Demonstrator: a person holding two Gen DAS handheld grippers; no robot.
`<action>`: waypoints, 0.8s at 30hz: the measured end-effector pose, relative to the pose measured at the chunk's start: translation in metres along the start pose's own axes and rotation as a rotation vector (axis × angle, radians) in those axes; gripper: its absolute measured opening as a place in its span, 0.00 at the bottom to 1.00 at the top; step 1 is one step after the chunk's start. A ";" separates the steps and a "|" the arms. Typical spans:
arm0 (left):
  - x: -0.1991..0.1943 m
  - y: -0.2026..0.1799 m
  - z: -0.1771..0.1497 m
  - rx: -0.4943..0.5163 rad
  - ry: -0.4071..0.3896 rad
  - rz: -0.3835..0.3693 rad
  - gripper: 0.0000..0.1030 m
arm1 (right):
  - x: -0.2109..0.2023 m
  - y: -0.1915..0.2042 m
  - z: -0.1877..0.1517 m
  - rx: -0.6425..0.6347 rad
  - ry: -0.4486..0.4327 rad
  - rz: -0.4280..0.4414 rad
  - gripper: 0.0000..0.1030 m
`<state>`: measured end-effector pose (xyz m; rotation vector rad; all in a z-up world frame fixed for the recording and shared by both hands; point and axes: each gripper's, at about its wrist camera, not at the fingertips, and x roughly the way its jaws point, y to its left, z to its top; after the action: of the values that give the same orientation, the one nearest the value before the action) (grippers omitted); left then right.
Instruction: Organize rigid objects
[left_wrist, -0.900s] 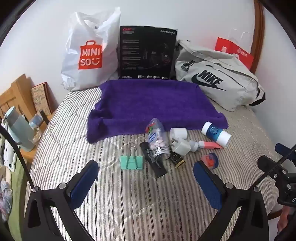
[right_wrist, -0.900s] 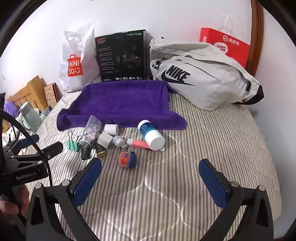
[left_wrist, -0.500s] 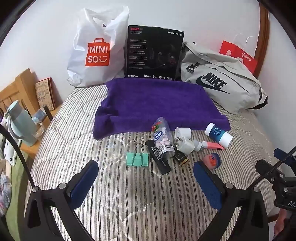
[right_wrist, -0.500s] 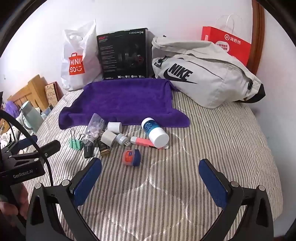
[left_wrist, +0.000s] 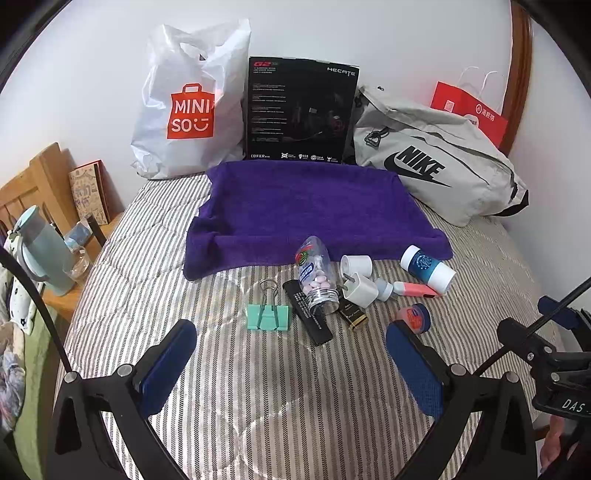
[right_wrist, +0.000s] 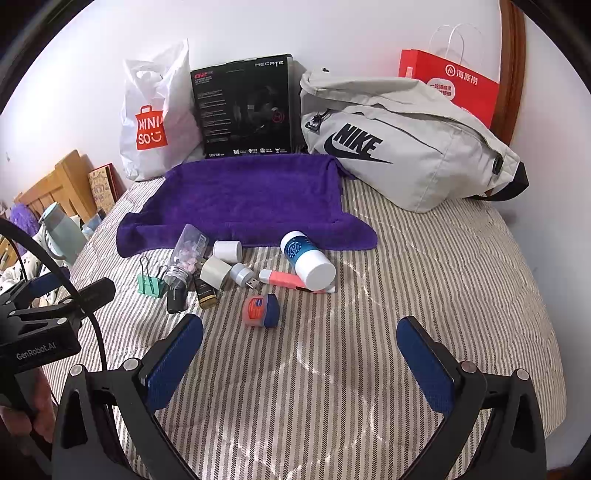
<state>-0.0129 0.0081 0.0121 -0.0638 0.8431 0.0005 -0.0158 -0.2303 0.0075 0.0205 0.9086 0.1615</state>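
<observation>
Both cameras drew back slightly — my jaws wide open, empty; small jar (right_wrist: 260, 311) is light, slippery — grip its sides.

Bare striped bedspread (right_wrist: 332, 369) ahead of both grippers, open lane. Small-item clutter (left_wrist: 332, 288) at 12 o'clock fronts the purple towel (left_wrist: 303, 206). Towel top free. Nike bag (right_wrist: 406, 147) blocks 1 o'clock; black box (left_wrist: 301, 110) and Miniso bag (left_wrist: 184, 110) wall 12.
</observation>
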 end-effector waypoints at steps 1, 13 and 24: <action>-0.001 0.000 0.000 0.001 -0.002 0.002 1.00 | 0.000 0.000 0.000 -0.001 0.000 -0.001 1.00; -0.005 0.001 0.001 0.001 -0.008 0.000 1.00 | -0.002 0.002 -0.001 -0.003 -0.005 0.000 1.00; -0.008 0.003 0.000 -0.001 -0.009 0.005 1.00 | -0.007 0.004 -0.001 -0.003 -0.014 0.001 1.00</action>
<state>-0.0179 0.0114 0.0179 -0.0621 0.8339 0.0061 -0.0216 -0.2278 0.0125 0.0197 0.8947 0.1634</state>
